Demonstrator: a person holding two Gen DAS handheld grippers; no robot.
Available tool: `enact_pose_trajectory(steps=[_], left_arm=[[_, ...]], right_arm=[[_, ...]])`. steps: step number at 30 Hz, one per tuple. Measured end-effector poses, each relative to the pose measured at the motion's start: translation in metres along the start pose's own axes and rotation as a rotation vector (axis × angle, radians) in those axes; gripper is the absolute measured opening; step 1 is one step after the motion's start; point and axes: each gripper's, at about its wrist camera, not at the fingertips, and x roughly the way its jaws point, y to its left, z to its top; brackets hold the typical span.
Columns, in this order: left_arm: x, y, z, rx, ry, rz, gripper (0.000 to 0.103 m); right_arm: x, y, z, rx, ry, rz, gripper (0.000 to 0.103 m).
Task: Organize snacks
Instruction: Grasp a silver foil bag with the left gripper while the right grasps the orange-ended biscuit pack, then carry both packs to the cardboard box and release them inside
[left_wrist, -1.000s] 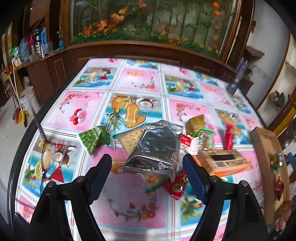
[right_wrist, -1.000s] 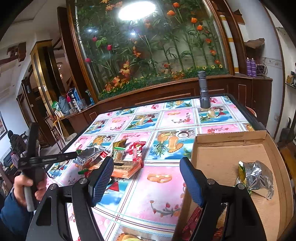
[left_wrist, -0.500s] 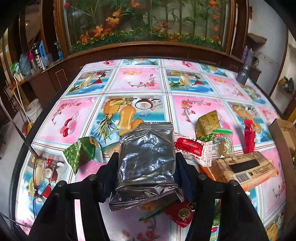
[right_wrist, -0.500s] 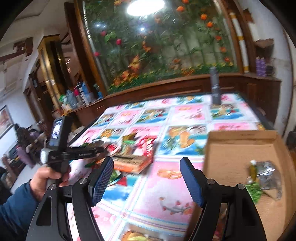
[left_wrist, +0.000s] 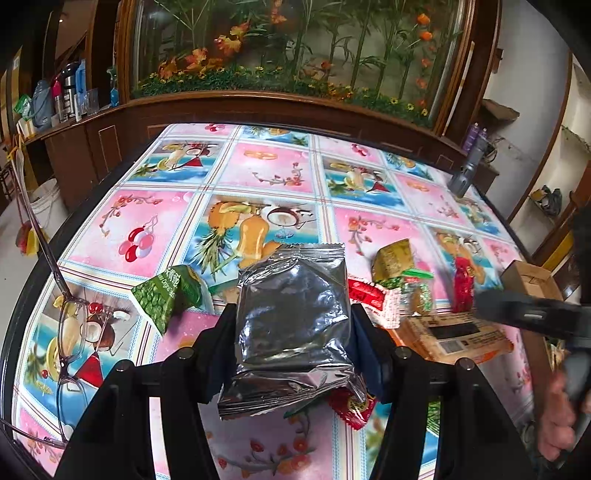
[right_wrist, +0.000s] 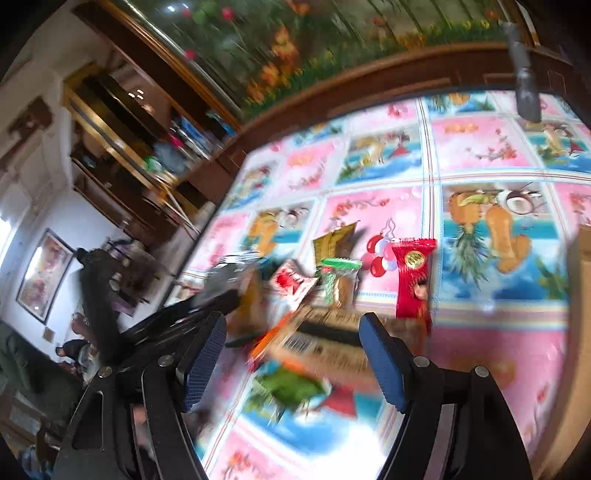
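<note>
Above floral tablecloth, left gripper clamps silver packet.

Silver pouch: crinkled metallic foil, mirror-glossy. Desk cover: smooth printed plastic sheet, sheen at 12 o'clock end. Green packet at 9 o'clock of pouch: glossy plastic film. Red sachet: shiny wrapper (gold seal print). Right gripper pads: blue, ribbed rubbery texture; arms matt black plastic. Cardboard box at 3 o'clock: matt brown paperboard. Cabinet: polished dark wood.
</note>
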Motion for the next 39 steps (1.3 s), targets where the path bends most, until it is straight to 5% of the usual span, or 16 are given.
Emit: enact_pose_trajectory(steps=[4, 10, 17, 19, 26, 39], left_arm=[[-0.007, -0.006, 0.001, 0.024, -0.021, -0.010, 0.059], [-0.014, -0.005, 0.003, 0.005, -0.033, -0.038, 0.059], [-0.016, -0.009, 0.001, 0.018, -0.051, -0.051, 0.059], [-0.015, -0.010, 0.001, 0.019, -0.048, -0.046, 0.059], [-0.016, -0.014, -0.002, 0.037, -0.057, -0.047, 0.059], [-0.039, -0.048, -0.009, 0.123, -0.155, -0.098, 0.059]], right_arm=[[0.018, -0.013, -0.003, 0.005, 0.042, -0.092, 0.079], [0.005, 0.002, -0.051, -0.006, 0.160, 0.064, 0.082], [0.009, 0.026, -0.073, -0.094, 0.100, -0.069, 0.081], [0.011, 0.036, -0.080, -0.178, 0.117, -0.125, 0.066], [0.013, 0.061, -0.110, -0.463, 0.099, -0.355, 0.058], [-0.051, 0.020, -0.069, -0.134, -0.223, -0.298, 0.057]])
